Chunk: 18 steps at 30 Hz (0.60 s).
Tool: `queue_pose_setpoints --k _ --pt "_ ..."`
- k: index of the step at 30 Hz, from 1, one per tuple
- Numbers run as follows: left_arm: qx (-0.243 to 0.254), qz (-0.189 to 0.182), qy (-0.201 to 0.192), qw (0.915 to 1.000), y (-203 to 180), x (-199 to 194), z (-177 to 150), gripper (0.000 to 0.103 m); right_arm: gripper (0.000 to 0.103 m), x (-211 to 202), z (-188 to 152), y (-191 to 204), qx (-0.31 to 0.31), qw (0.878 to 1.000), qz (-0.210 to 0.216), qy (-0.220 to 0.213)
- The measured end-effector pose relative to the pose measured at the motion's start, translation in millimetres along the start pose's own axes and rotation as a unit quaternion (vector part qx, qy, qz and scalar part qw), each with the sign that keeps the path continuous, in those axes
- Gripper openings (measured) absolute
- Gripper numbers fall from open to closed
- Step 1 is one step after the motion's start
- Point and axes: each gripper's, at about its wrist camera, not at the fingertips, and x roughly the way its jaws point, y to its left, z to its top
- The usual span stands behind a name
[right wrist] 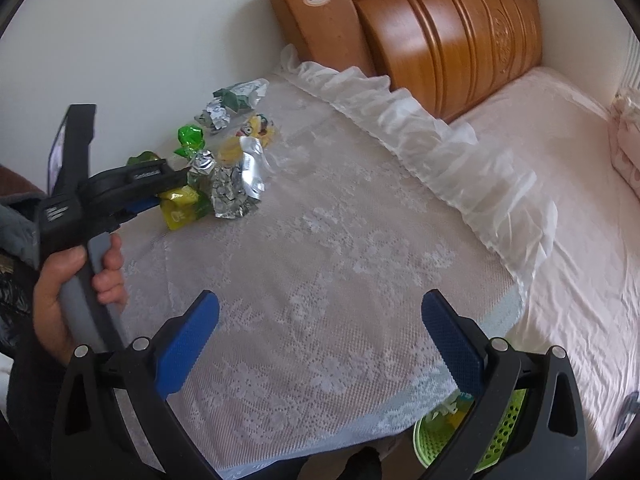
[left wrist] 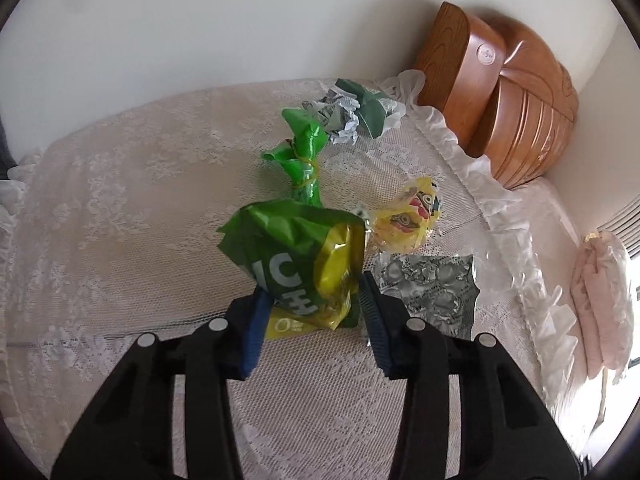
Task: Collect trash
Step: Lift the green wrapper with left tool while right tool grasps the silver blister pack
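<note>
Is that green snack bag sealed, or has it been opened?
Opened, it seems: the green snack bag is crumpled, its neck twisted and bound with a rubber band. Whether anything remains inside cannot be told.

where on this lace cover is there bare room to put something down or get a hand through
The widest bare patch of lace cover lies between the right gripper and the white ruffle. It is crowded at the far corner near the wall: the green snack bag between the left gripper fingers, yellow wrapper, silver foil and crumpled paper.

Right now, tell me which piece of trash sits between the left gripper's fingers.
The green and yellow snack bag; the other wrappers lie beyond the left gripper.
</note>
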Motion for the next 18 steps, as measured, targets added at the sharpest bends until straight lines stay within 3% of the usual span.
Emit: queue_pose_setpoints --k 6,18 --pt "0.014 -0.009 -0.015 0.9997 16 -32 -9 0.043 0.1 23 20 14 -0.017 1.0 0.008 -0.008" --pt "0.054 -0.003 -0.024 0.9983 56 -93 -55 0.043 0.076 111 74 56 -0.035 0.999 0.026 0.014"
